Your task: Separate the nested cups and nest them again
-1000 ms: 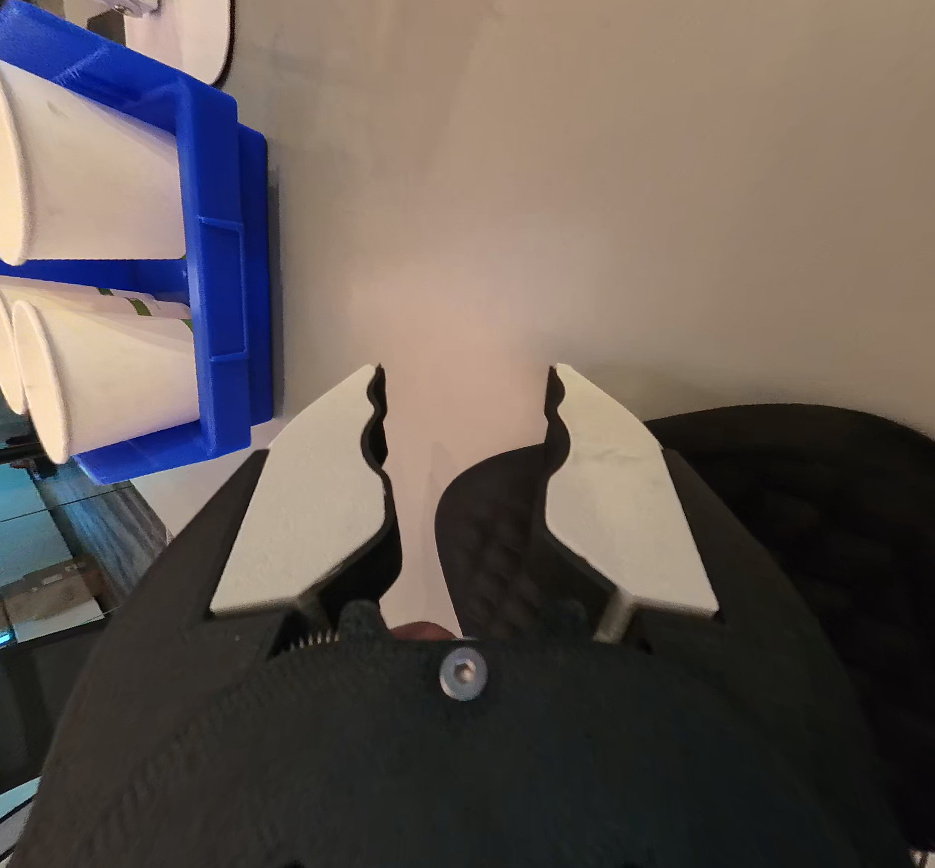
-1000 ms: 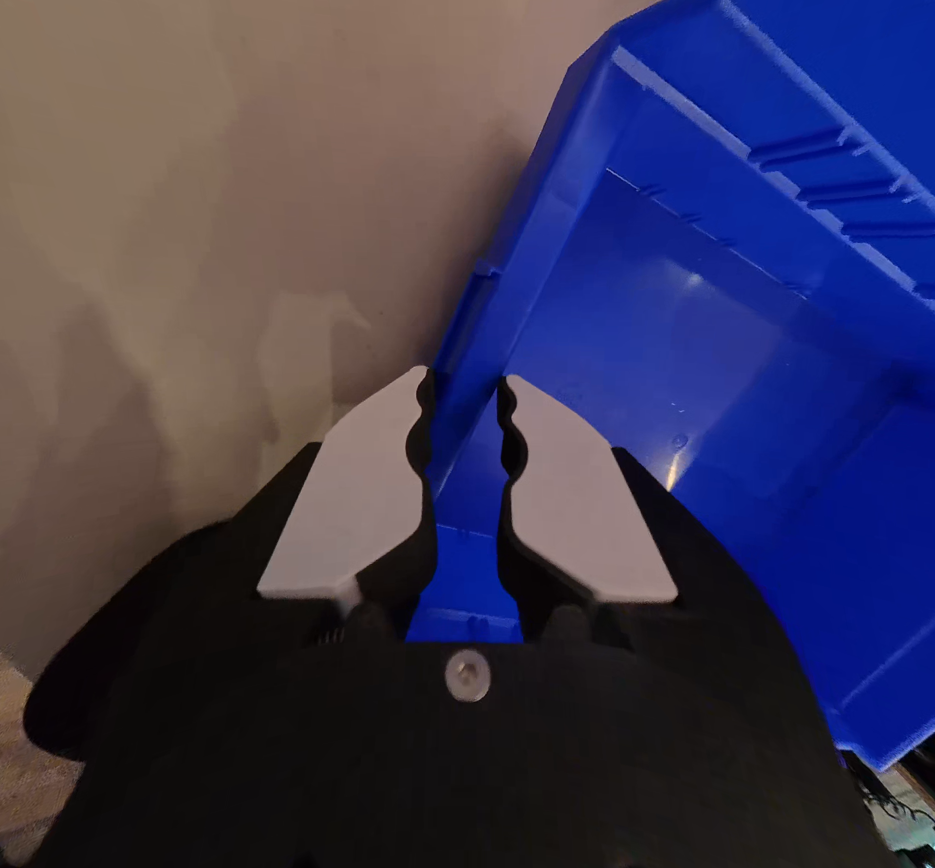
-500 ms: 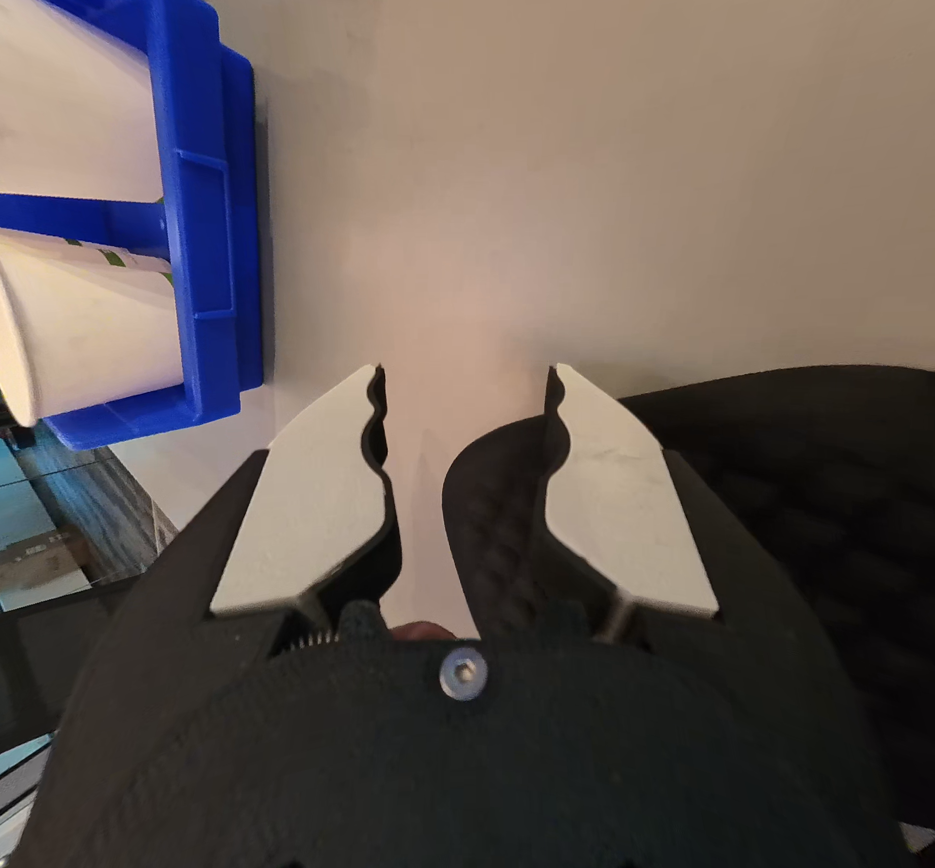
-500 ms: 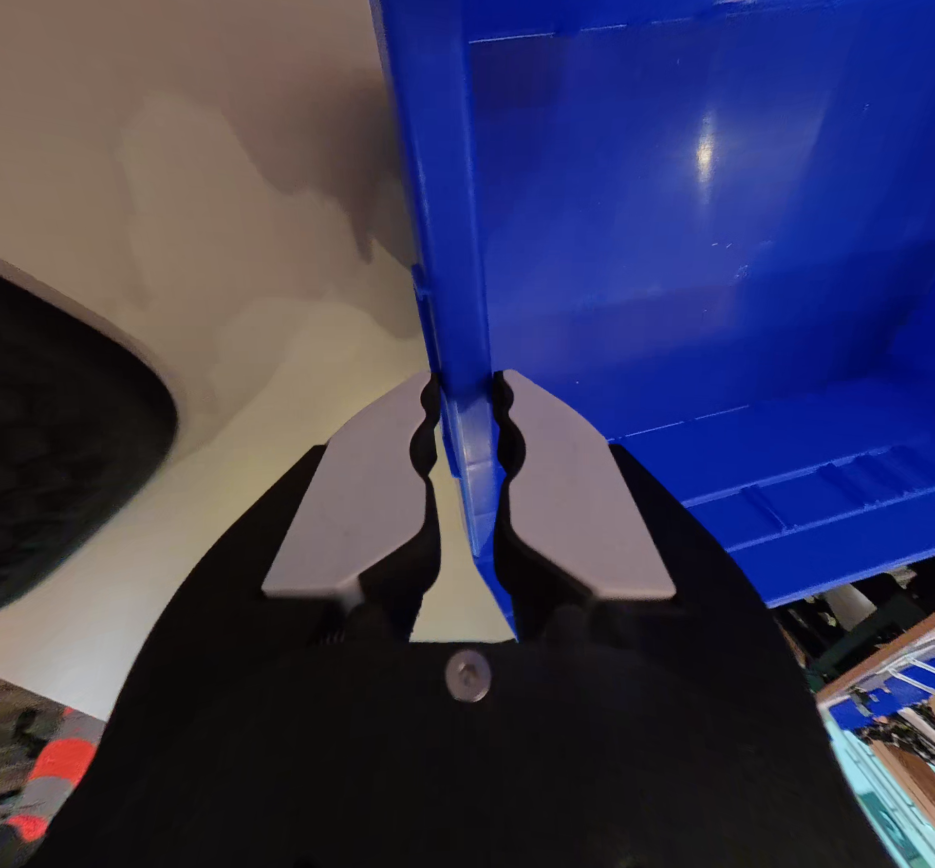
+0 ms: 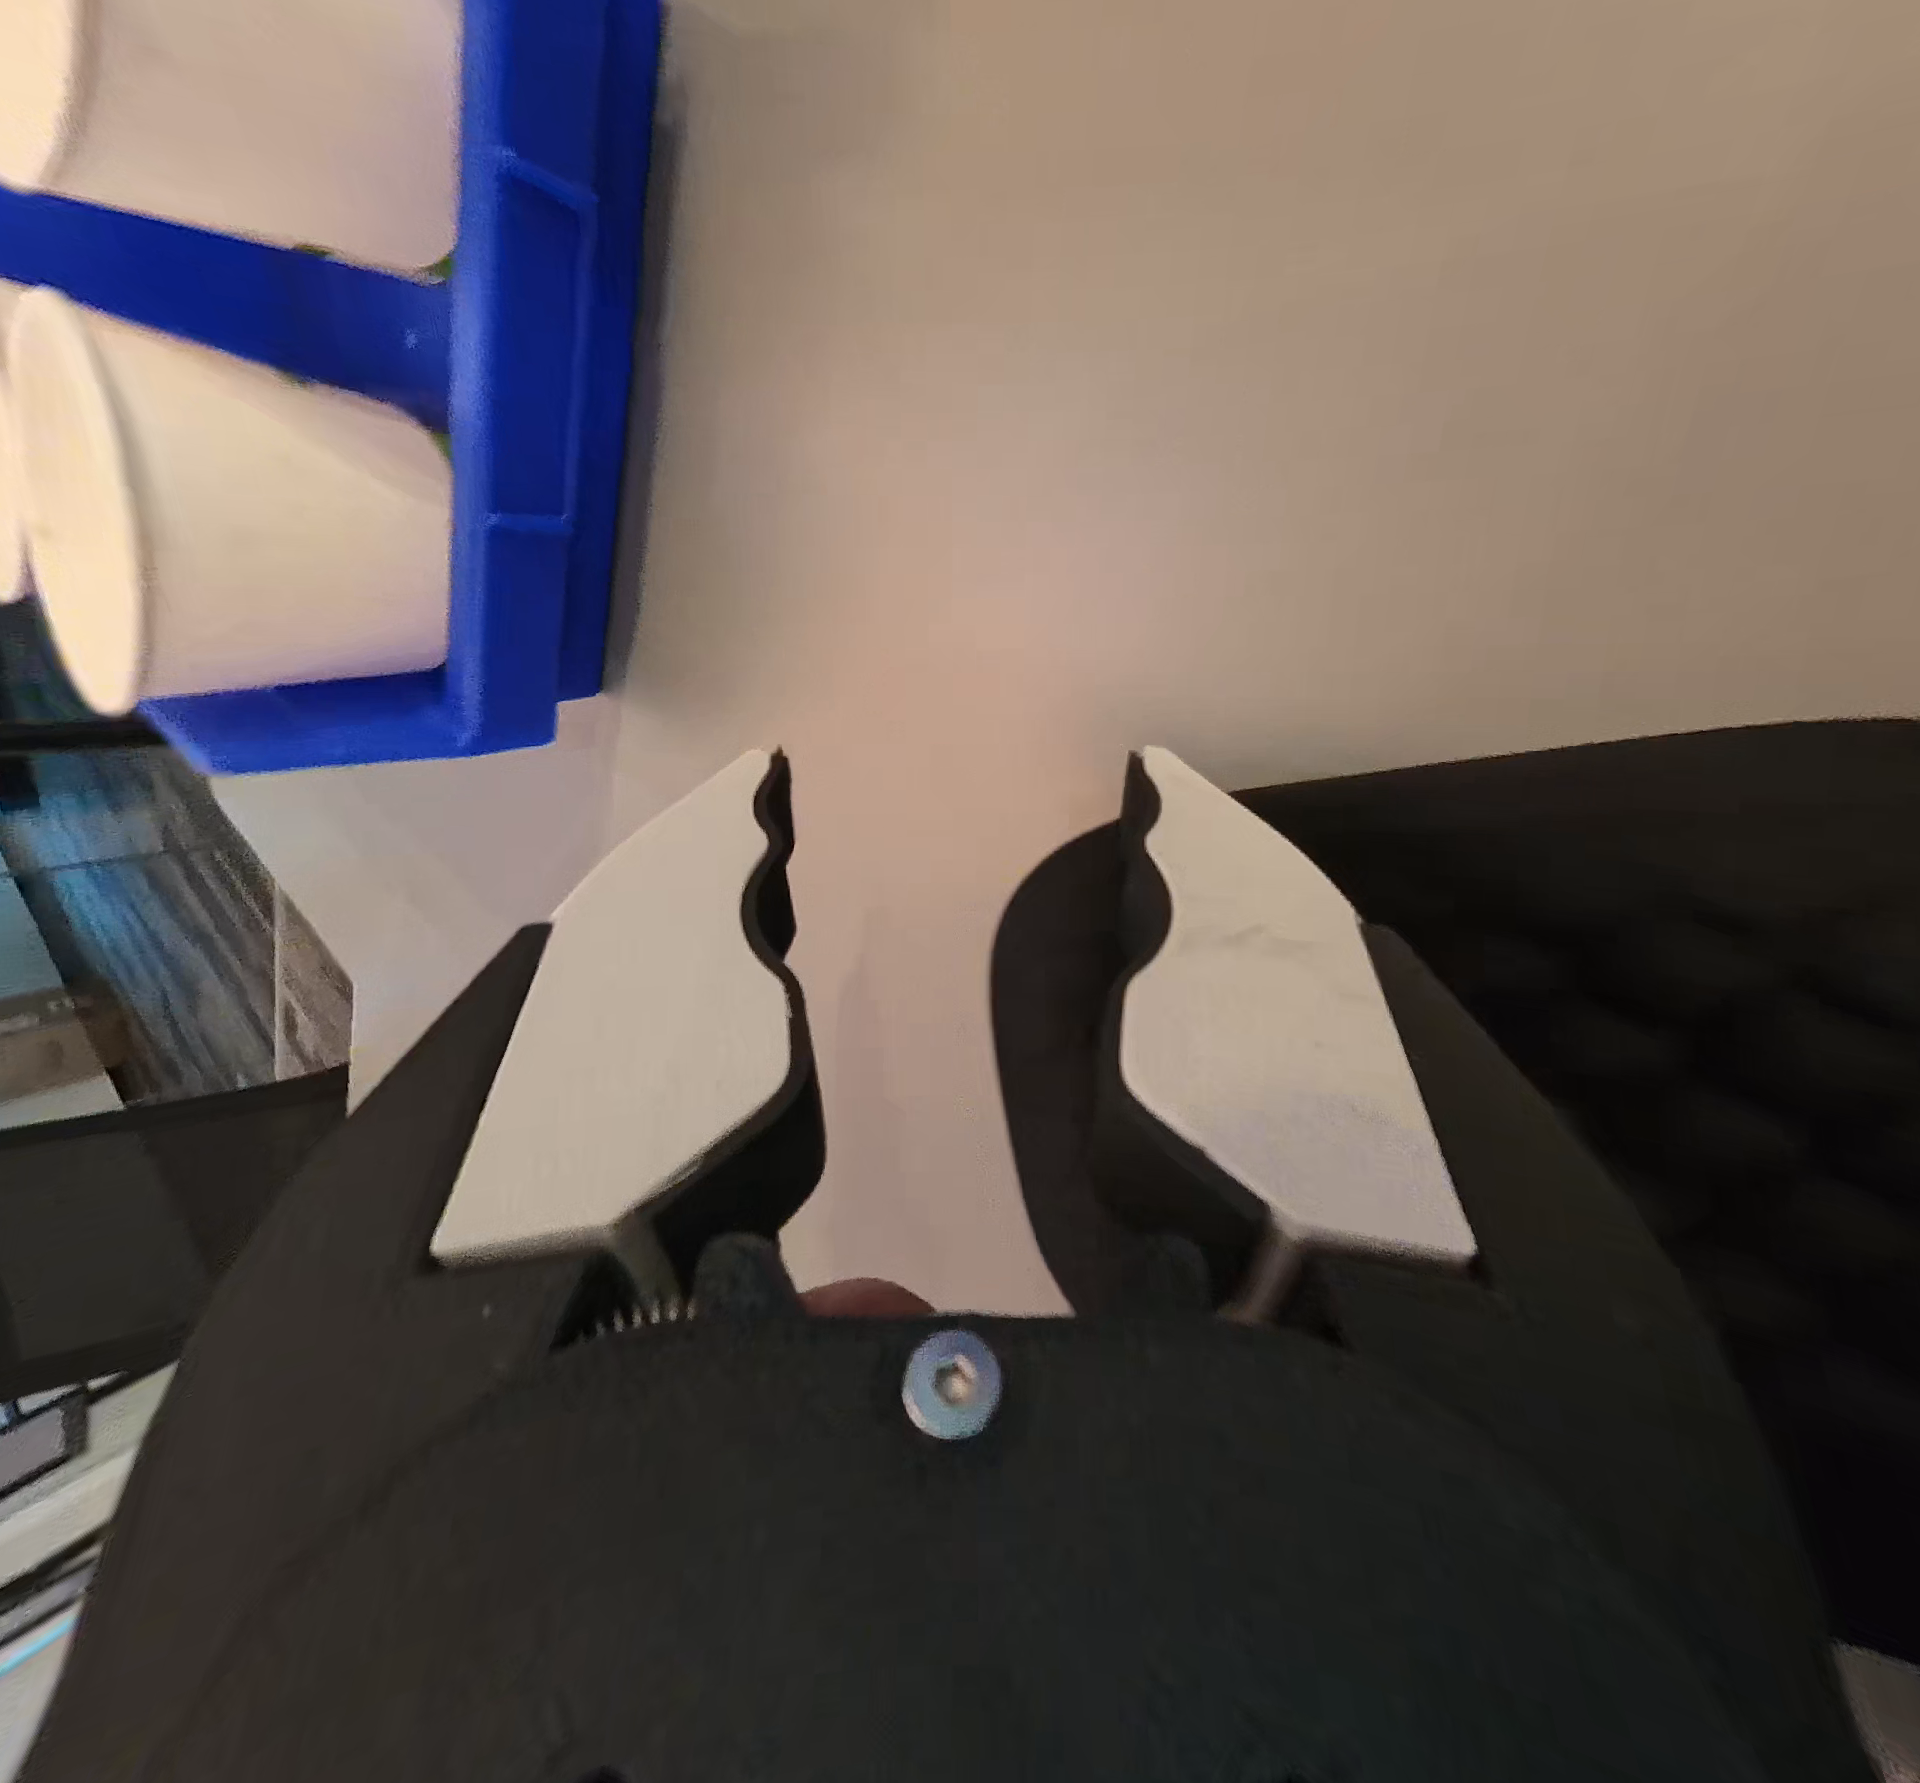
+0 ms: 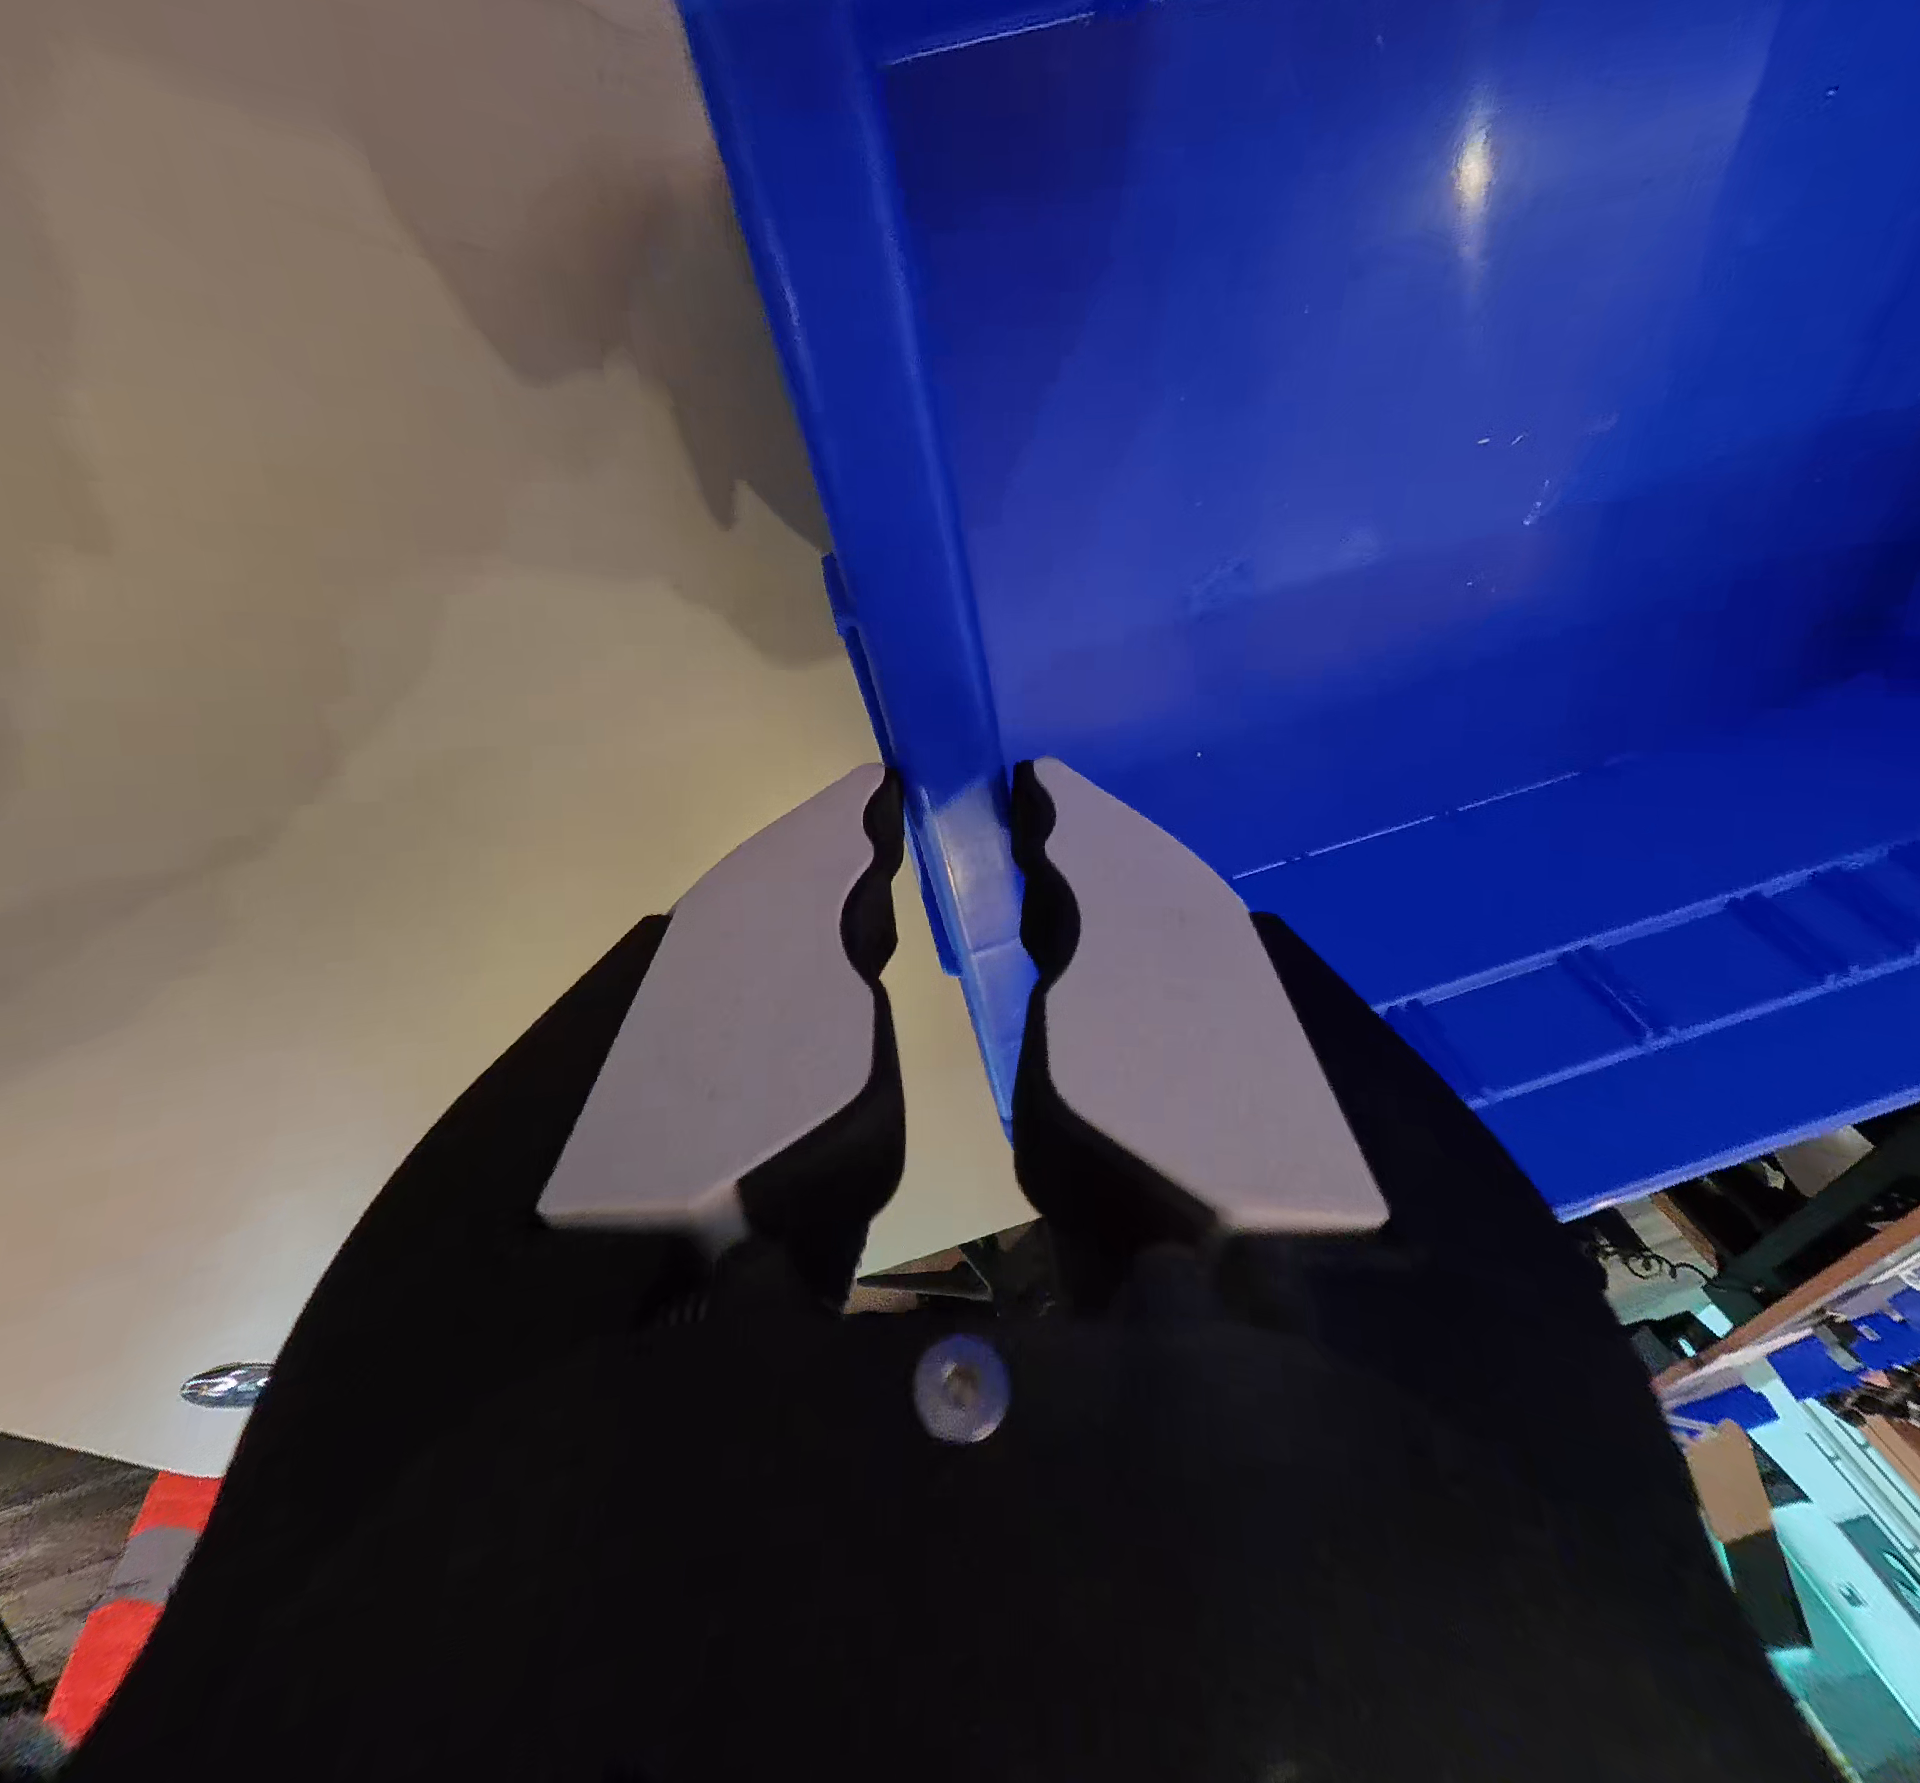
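- My right tongs (image 6: 954, 777) pinch the rim wall of an empty blue bin (image 6: 1403, 403), one pad (image 6: 881, 850) on its outer face and the other on its inner face, both pressing.
- That bin hangs tilted over the pale table (image 6: 312, 590), its bare floor turned toward me.
- My left tongs (image 5: 956, 762) stand spread with nothing between them, just above the pale tabletop (image 5: 1247, 331).
- Far to the left, a second, divided blue bin (image 5: 530, 383) holds the white paper cups (image 5: 260, 570), blurred, lying on their sides in both compartments.
- A black padded shape (image 5: 1662, 902) lies near on the right.
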